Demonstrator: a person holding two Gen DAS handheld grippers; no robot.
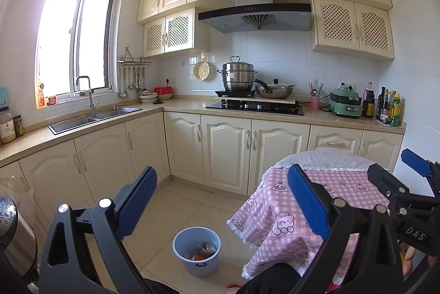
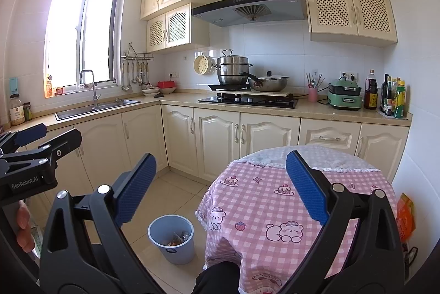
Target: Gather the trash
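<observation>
A blue-grey trash bin stands on the tiled floor left of the table and shows in the right wrist view too. Wrappers lie inside it. My left gripper is open and empty, held high above the bin. My right gripper is open and empty, over the table's left edge. A round table with a pink checked cloth shows in both views. An orange packet sits at the table's right edge.
Cream cabinets and a counter run along the back and left walls, with a sink, a stove with pots and bottles. A steel appliance is close at my lower left.
</observation>
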